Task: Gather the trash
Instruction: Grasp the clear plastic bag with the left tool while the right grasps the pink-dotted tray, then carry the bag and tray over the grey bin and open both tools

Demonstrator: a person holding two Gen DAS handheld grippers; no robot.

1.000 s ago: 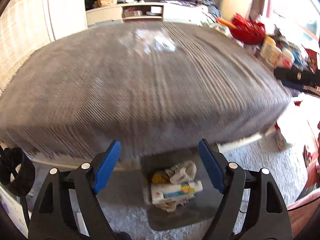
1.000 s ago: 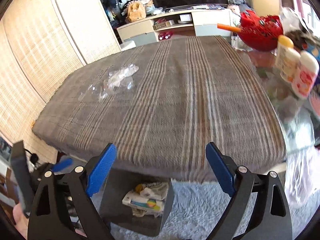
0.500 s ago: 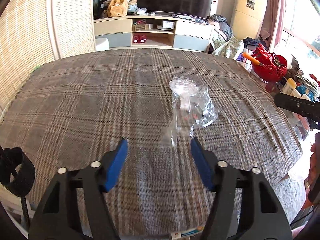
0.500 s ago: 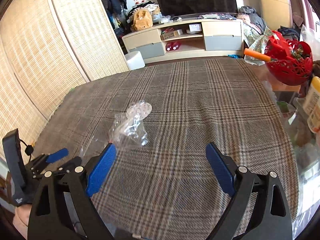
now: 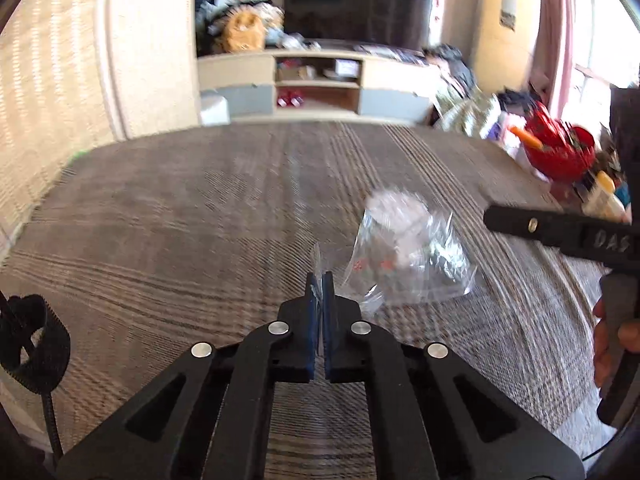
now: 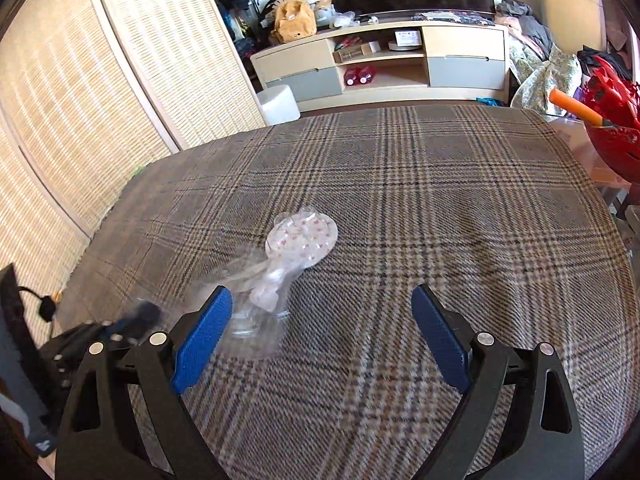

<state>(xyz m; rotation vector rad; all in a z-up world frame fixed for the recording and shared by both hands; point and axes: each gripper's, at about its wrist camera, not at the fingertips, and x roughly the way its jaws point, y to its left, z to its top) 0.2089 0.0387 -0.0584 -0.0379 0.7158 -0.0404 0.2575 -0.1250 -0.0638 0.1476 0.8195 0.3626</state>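
Two views, left wrist first: left gripper [image 5: 321, 280] clenched on a thin corner of the clear plastic bag [image 5: 408, 252], the rest of it lying crumpled just right of the blue pads on the plaid tablecloth [image 5: 180, 220]. Beyond the far edge, a low TV cabinet [image 5: 316, 84] under a dark TV [image 5: 352, 8]; woven screen [image 5: 52, 80] at left, red basket [image 5: 560, 152] far right. Right wrist next: right gripper [image 6: 322, 336] released, jaws wide apart over bare cloth [image 6: 440, 200], bag [image 6: 280, 276] touching the left pad. Same cabinet [image 6: 380, 60] behind, screen [image 6: 100, 100] left, white stool [image 6: 278, 104] near it.
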